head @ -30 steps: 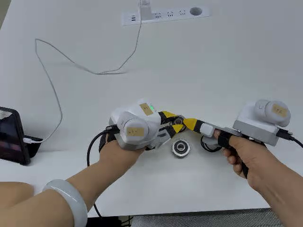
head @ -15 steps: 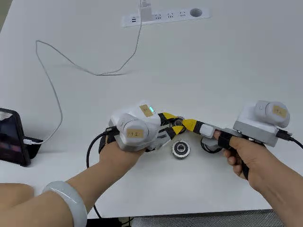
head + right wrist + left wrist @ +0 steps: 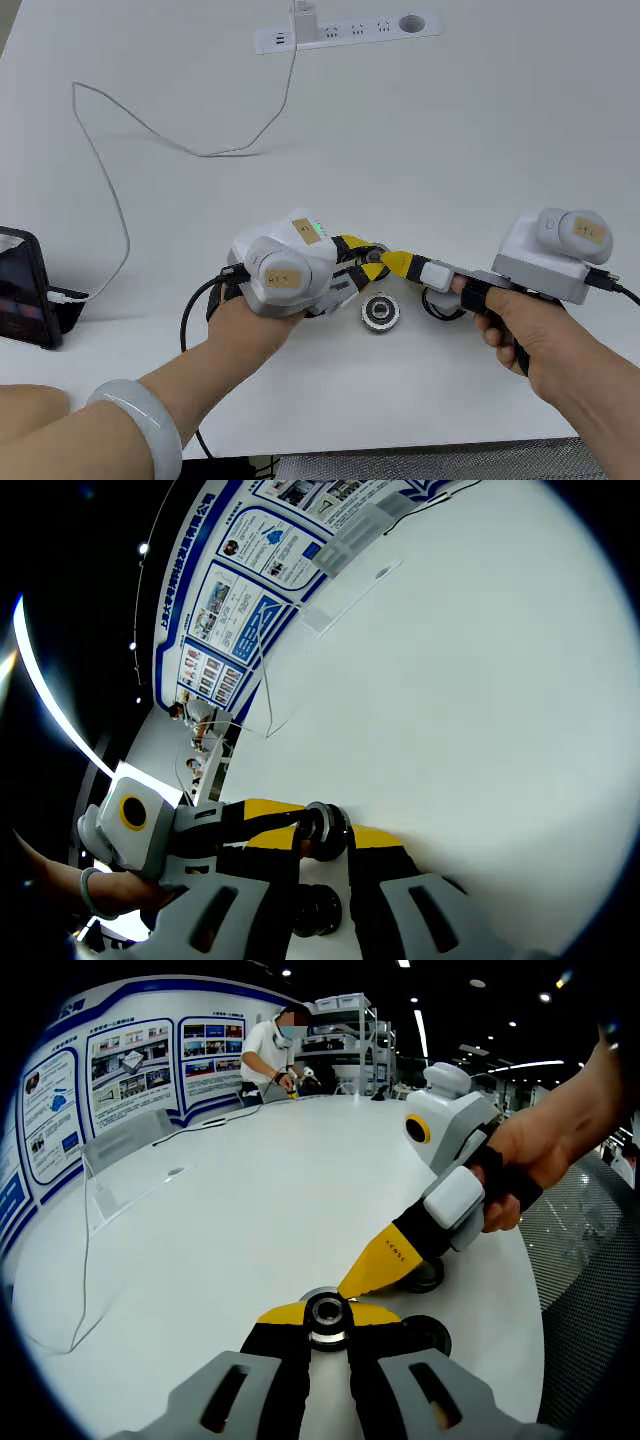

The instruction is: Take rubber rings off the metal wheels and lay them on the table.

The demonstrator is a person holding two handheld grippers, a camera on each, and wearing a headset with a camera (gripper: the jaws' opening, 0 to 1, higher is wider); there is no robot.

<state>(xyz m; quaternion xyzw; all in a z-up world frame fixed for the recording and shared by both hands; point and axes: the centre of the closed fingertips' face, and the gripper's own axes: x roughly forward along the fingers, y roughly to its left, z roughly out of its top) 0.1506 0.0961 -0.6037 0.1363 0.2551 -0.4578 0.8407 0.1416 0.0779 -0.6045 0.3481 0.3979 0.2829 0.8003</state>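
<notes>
l gripper (image 3: pixel 327 1312) & r gripper (image 3: pixel 322 832) both clamped; tips meet head-on

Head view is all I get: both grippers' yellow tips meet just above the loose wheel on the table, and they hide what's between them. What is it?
Observer: The left gripper view shows the left gripper shut on a metal wheel, with its bore facing that camera.
Operator: Where's the right gripper on it?
Observer: In the same view, a yellow tip of the right gripper touches the wheel's right edge. I cannot tell if it is pinching.
Operator: Is the rubber off?
Observer: It looks not. In the right gripper view, what seems to be the rubber ring sits round the wheel's rim.
</notes>
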